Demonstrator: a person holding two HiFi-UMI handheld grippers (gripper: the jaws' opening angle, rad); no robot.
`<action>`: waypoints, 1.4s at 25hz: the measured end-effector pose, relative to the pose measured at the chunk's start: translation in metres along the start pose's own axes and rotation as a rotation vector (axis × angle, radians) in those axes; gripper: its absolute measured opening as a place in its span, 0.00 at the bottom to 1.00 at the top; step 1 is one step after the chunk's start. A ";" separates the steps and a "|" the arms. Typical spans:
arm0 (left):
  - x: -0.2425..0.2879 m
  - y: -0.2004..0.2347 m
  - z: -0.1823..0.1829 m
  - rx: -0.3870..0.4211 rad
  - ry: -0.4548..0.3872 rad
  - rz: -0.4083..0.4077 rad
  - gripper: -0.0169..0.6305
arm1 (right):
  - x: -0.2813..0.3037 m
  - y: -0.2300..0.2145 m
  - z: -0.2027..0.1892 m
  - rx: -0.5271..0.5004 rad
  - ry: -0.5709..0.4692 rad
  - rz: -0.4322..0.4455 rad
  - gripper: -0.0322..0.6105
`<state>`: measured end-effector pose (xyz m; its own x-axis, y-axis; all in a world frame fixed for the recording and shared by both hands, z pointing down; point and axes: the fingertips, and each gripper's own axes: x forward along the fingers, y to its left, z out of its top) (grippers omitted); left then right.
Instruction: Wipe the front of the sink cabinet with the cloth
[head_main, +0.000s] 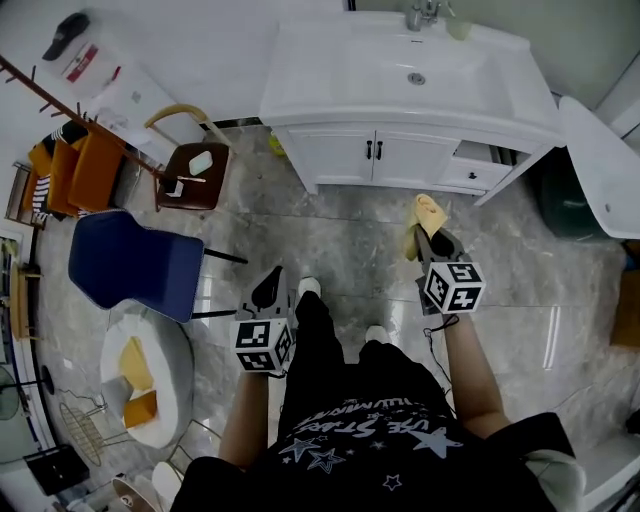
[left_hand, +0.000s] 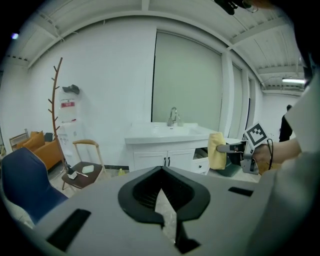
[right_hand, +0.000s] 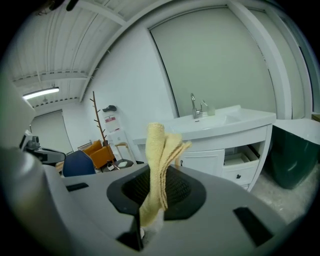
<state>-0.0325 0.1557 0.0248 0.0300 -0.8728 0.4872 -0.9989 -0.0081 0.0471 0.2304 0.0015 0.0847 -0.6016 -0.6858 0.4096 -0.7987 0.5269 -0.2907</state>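
A glossy grey marble-patterned tile floor (head_main: 330, 235) carries everything. At its far edge stands a white sink cabinet with two doors and dark handles (head_main: 375, 155), its feet on the tiles. A small yellow-green bottle (left_hand: 120, 172) sits on the floor just beside the cabinet's left end. A dark green bin (head_main: 562, 195) stands near the cabinet's right end. To the left stand a brown wooden chair (head_main: 195, 178), a blue upholstered chair (head_main: 135, 265), an orange armchair (head_main: 92, 168) and a round white table (head_main: 178, 372). A person's two white shoes (head_main: 309, 287) rest on the tiles in the middle.
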 end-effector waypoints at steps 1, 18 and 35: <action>0.012 0.005 0.001 0.002 0.007 -0.013 0.05 | 0.007 -0.003 -0.003 0.011 0.006 -0.015 0.14; 0.269 0.151 0.014 0.089 0.156 -0.325 0.05 | 0.202 0.021 -0.008 0.135 0.080 -0.308 0.14; 0.331 0.210 -0.120 0.014 -0.005 -0.163 0.05 | 0.333 -0.022 -0.153 0.067 -0.029 -0.158 0.14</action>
<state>-0.2279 -0.0760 0.3008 0.1918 -0.8619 0.4695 -0.9812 -0.1567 0.1131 0.0503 -0.1612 0.3598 -0.4676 -0.7722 0.4302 -0.8822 0.3773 -0.2817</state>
